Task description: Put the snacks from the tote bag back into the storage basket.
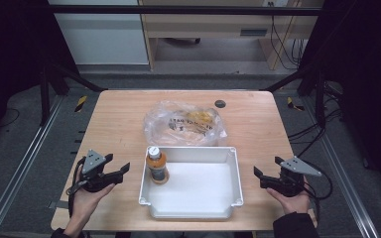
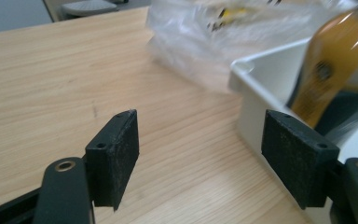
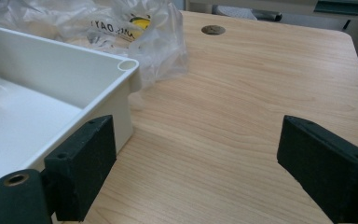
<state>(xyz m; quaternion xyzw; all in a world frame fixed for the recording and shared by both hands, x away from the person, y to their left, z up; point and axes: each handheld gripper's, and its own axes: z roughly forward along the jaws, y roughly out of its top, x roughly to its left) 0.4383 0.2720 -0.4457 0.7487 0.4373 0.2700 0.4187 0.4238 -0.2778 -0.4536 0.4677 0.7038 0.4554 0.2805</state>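
fingers of left gripper [image 1: 115, 166] and right gripper [image 1: 268, 168] spread wide, both empty. amber plastic bottle [image 1: 156, 166] upright in white plastic tray [image 1: 230, 196], far-left corner; clear crinkled plastic bag [image 1: 184, 123] just behind tray.

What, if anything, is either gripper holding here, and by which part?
Nothing is held. The left gripper and the right gripper both stand open beside the white tray; the bottle stands in it untouched.

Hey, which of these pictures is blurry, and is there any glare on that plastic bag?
Left gripper view: the bottle and plastic bag are smeared with blur, while the fingers stay sharp. Right gripper view: crisp throughout. High view: soft, dark at the edges, with pale glare on the bag's folds.
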